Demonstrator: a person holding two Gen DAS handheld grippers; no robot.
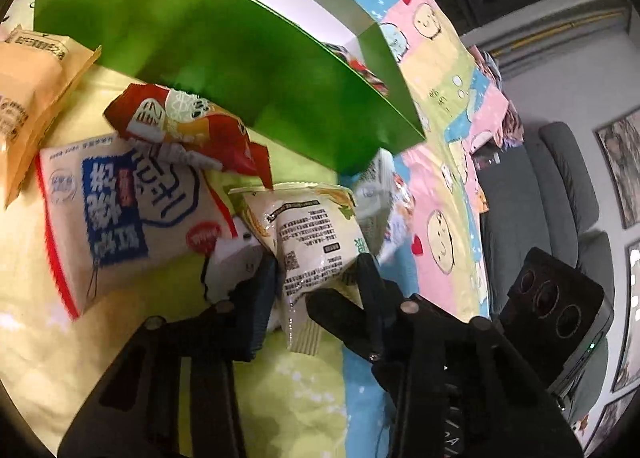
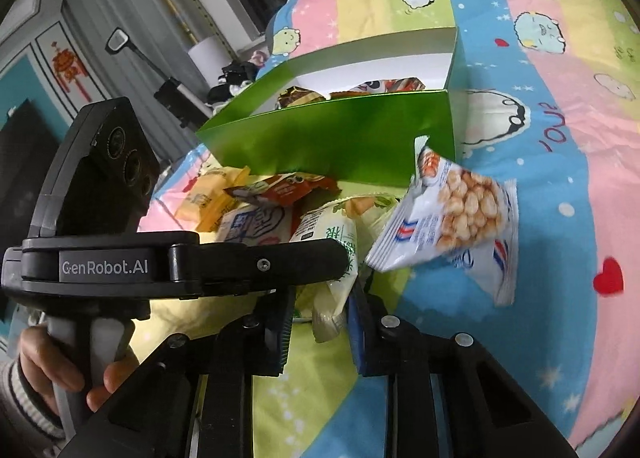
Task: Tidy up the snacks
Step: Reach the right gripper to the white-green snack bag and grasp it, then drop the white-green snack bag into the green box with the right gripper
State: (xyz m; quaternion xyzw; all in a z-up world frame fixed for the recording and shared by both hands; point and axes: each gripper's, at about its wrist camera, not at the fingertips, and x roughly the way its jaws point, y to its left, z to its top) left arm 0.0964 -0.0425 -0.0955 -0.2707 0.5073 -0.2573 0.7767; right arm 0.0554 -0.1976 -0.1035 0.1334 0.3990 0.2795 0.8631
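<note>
Pinching the lower end of a pale green-and-white snack packet (image 1: 308, 242), the left hand-held gripper (image 1: 316, 278) sits before the green box (image 1: 224, 69) on the cartoon-print bedspread (image 1: 440, 161), beside a blue-lettered packet (image 1: 120, 213) and a red packet (image 1: 188, 125). From the right wrist, the right hand-held gripper (image 2: 320, 322) is pressed onto the same packet's (image 2: 332, 250) other end, a peanut-print packet (image 2: 452, 217) lying just right.

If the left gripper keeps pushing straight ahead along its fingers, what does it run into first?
The left gripper is already closed on the pale green-and-white snack packet. Beyond that, probably the green box wall, though depth is uncertain.
</note>
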